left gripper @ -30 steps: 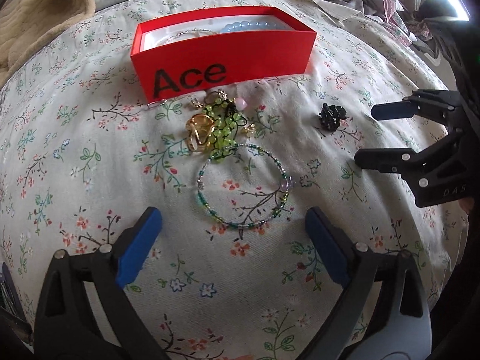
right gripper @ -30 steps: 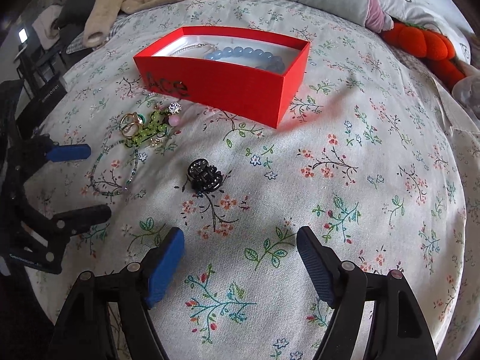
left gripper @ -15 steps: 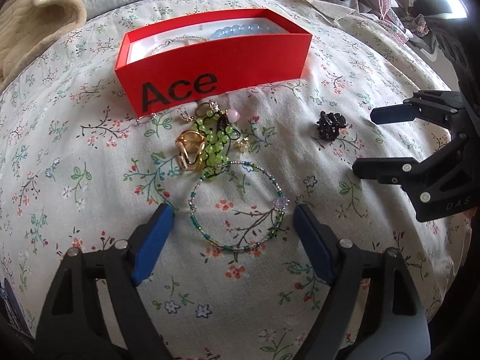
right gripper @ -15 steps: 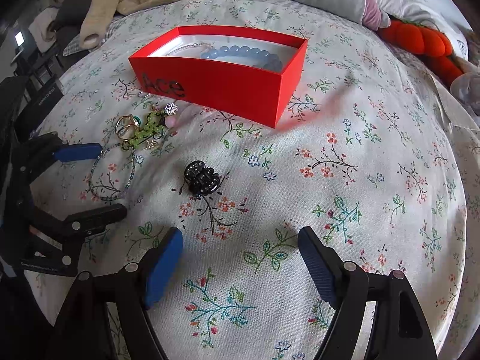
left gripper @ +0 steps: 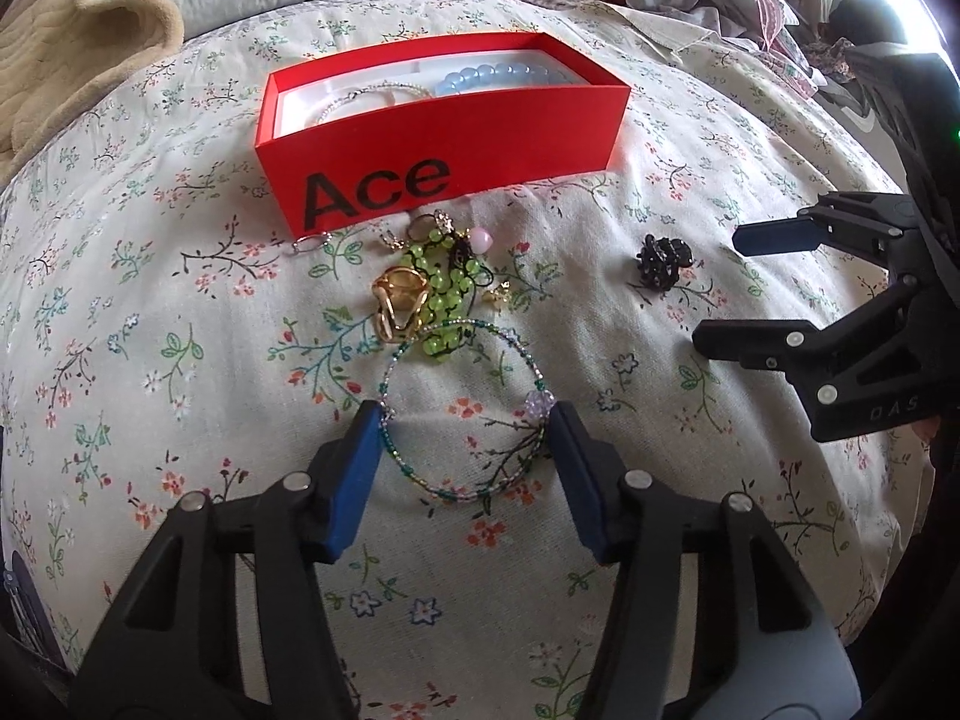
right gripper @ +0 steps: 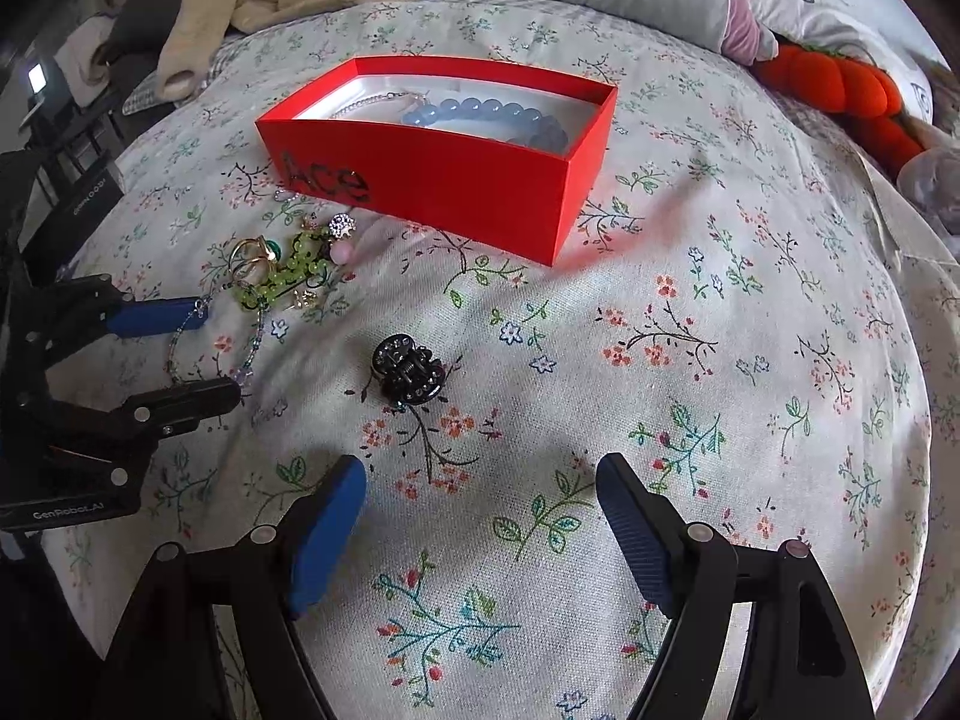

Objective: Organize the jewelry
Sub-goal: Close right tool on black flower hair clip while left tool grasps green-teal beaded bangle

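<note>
On the flowered bedspread (left gripper: 150, 312), a thin beaded bracelet (left gripper: 462, 408) lay flat as an open hoop, just in front of a small heap of jewelry. It looked light and limp enough to fold or slip, the beads smooth, so I judged the best hold to be a gentle pinch across the strand at either side of the loop. The left gripper (left gripper: 465, 438) straddled it, its blue pads (left gripper: 360, 468) drawn in to meet the hoop's two sides; the jaws had just been closing, though whether they pressed or merely touched I could not tell. Beyond lay the heap: a green bead string (left gripper: 438, 294), a gold ring (left gripper: 399, 303) and a pink bead (left gripper: 480, 237), tangled and likely to drag along. Off to one side sat a black hair claw (right gripper: 408, 369), rigid and easy to grasp, with the right gripper (right gripper: 480, 516) spread wide and empty short of it. Farther back stood a red box (right gripper: 456, 180), open, holding a blue bead bracelet (right gripper: 492, 117) and a fine silver chain (right gripper: 372, 102).
</note>
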Demonstrator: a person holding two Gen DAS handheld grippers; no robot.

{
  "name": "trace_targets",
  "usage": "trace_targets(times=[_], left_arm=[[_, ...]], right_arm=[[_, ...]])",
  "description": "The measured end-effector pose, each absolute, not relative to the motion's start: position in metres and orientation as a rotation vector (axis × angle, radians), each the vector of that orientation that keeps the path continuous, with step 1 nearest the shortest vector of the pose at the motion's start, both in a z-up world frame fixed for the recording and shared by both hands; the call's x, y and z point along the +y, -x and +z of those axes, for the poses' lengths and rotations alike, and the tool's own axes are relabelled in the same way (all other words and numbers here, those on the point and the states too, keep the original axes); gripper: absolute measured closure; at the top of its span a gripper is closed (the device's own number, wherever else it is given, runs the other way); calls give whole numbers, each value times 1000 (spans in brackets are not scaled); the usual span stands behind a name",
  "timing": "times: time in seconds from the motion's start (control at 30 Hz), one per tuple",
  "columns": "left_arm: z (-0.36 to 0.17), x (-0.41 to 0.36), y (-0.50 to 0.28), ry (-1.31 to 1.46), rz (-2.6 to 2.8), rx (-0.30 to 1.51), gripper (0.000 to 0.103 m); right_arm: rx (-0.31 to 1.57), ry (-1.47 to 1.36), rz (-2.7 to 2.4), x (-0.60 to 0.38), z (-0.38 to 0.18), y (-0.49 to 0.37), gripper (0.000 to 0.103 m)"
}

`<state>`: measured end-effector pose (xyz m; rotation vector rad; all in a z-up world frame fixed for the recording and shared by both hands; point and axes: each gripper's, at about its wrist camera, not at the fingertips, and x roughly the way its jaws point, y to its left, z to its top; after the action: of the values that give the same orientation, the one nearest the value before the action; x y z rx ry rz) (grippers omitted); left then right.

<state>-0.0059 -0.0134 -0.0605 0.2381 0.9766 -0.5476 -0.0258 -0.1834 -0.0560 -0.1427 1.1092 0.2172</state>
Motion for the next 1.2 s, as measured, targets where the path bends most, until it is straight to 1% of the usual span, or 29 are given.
trace_targets(times=[0.73, 0.77, 0.8, 0.9, 0.93, 1.03, 1.1, 1.13, 1.17, 1.2], left_arm=[[-47, 18, -2, -169, -439, 997, 45], [-47, 19, -3, -165, -434, 999, 45], [-46, 20, -4, -162, -429, 1000, 45], [-46, 24, -6, -152, -406, 1010, 45], [-46, 25, -7, -145, -400, 1015, 45], [-44, 29, -9, -127, -383, 1023, 45], [-43, 30, -10, -123, -375, 1023, 45], [-42, 30, -10, -121, -371, 1023, 45], [-41, 31, -10, -120, -368, 1021, 45], [-40, 31, -11, -119, -366, 1021, 45]], right_arm=[[1105, 101, 228, -168, -58, 5, 23], [1101, 101, 233, -167, -57, 5, 26], [1099, 99, 241, -166, -57, 5, 31], [1091, 95, 264, -163, -53, 6, 42], [1089, 95, 269, -162, -52, 6, 43], [1085, 90, 274, -161, -51, 6, 51], [1084, 85, 277, -161, -51, 6, 59], [1082, 85, 278, -161, -50, 6, 60], [1082, 87, 280, -160, -50, 6, 64], [1082, 91, 281, -160, -49, 6, 73]])
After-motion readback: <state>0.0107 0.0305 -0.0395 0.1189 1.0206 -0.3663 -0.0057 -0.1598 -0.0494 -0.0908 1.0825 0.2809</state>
